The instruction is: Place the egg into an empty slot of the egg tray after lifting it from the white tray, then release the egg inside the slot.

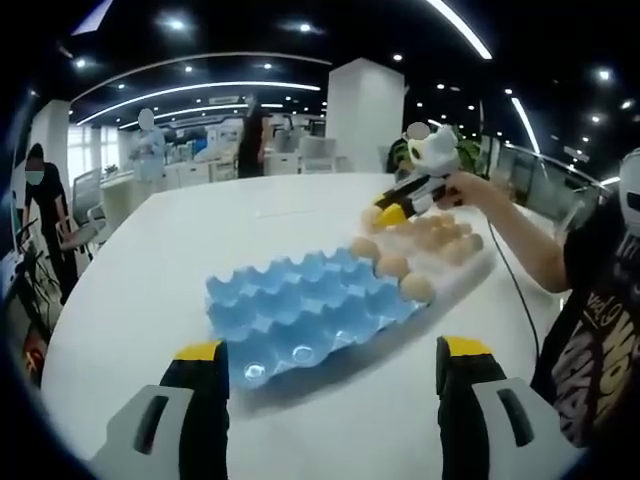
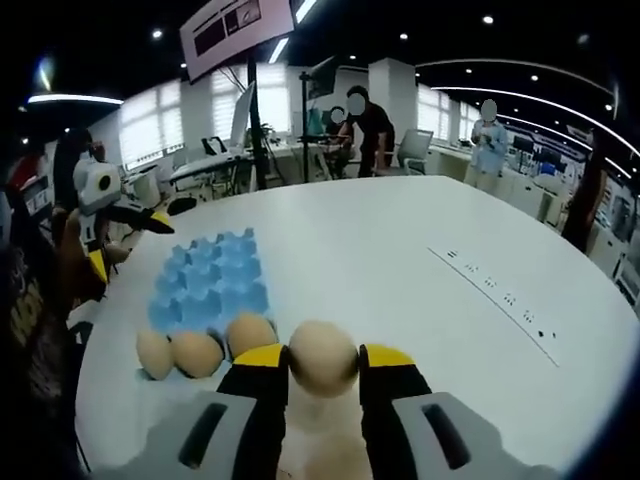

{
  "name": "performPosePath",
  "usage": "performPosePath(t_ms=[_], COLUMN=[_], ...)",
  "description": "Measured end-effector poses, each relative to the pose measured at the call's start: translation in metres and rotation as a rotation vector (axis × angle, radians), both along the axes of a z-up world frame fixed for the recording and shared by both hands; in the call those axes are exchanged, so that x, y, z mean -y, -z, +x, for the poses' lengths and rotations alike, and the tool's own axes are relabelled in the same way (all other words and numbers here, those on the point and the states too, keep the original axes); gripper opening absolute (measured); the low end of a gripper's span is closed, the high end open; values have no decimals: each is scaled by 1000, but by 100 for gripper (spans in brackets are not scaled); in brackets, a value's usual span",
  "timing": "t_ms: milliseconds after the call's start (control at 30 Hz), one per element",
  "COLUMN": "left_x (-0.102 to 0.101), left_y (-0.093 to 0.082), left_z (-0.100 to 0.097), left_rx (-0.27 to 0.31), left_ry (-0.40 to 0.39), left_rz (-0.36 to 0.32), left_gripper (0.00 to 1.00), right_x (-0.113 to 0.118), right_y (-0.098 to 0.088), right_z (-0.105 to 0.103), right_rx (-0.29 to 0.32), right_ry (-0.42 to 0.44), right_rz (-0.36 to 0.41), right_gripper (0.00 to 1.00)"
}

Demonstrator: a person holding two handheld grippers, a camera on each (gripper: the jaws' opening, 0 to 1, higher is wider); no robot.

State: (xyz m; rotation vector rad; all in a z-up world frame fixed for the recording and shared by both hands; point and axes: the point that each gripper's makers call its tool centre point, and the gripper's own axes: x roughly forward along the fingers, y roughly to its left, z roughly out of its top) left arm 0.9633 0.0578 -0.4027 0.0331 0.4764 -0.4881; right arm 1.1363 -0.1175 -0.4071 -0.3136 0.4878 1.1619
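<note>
Right up close in the right gripper view, the right gripper (image 2: 323, 362) has its yellow-tipped jaws pinched onto a tan egg (image 2: 322, 358), gripped on both sides and held above the table. Just behind it, three more eggs (image 2: 196, 351) sit in a row along the near edge of the blue egg tray (image 2: 205, 285), whose remaining cups lie bare. Off at the left edge, the left gripper (image 2: 140, 222) hangs over the tray's far side.

Switch to the left gripper view: the left gripper (image 1: 330, 362) has its jaws spread wide with nothing between them, hovering over the white table (image 1: 180, 260). Straight ahead lies the blue egg tray (image 1: 300, 305), with three eggs (image 1: 392, 266) lined up along its right edge. Beyond that, a batch of loose eggs (image 1: 445, 238) rests in the white tray (image 1: 478, 262), pale against the tabletop and hard to make out. Over it, the right gripper (image 1: 385, 212) is carried by a person's hand (image 1: 470, 190).

The table is broad, round-edged and white, with a line of small dark marks (image 2: 495, 290) across its right side. Farther back, an open office: desks, chairs (image 2: 415, 150), a white pillar (image 1: 365, 115), long windows (image 2: 150, 125) and a dark ceiling with strip lights (image 1: 460, 28). Several people (image 2: 365, 125) stand at the far end.
</note>
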Motion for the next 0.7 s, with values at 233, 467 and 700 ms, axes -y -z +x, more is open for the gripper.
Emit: performPosePath(t_ms=[233,467,700], left_x=[0,-1,-3], left_y=[0,0,0], left_z=[-2,-3,-4], left_rx=[2,3,5], left_ry=[-1,-1,-8], left_rz=[-2,-3,-7], left_gripper=[87,87,87], right_x=[-8,-22,-43], right_y=[-12,-24,-24], right_z=[-10,-22,-36], right_rx=[13,24,25], right_ry=[-18,-49,-98], right_rz=[19,39,43], right_gripper=[29,29,29])
